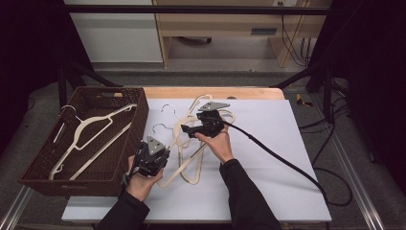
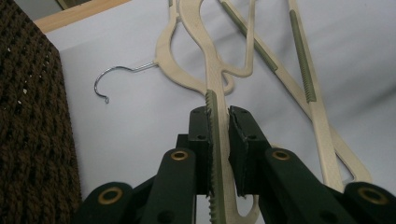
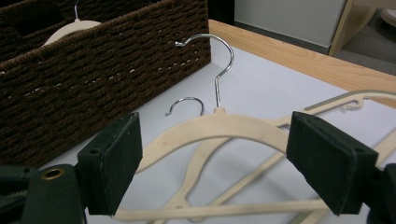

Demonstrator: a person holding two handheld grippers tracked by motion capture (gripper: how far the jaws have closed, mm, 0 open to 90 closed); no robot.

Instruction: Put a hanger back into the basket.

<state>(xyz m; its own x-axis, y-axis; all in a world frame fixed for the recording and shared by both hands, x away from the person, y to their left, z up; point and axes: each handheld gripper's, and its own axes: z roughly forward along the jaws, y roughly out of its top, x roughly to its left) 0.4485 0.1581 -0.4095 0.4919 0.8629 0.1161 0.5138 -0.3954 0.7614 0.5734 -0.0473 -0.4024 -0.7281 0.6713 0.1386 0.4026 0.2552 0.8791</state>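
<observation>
Now left fingers point(image 2: 219, 135) clamped on hanger point(image 2: 215, 93) beside basket point(image 2: 32, 130), right fingers point(image 3: 212, 163) apart.

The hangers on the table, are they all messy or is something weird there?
Yes, a bit messy. The cream hangers lie crossed over each other in a tangle on the white sheet, while one hanger lies neatly in the wicker basket. The left gripper pinches one hanger's arm; nothing looks broken.

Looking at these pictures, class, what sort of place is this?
Probably a lab or workshop recording station, not a home: a white-covered wooden table in a black metal frame, cream plastic hangers, a dark woven basket, and loose black cables on the floor.
</observation>
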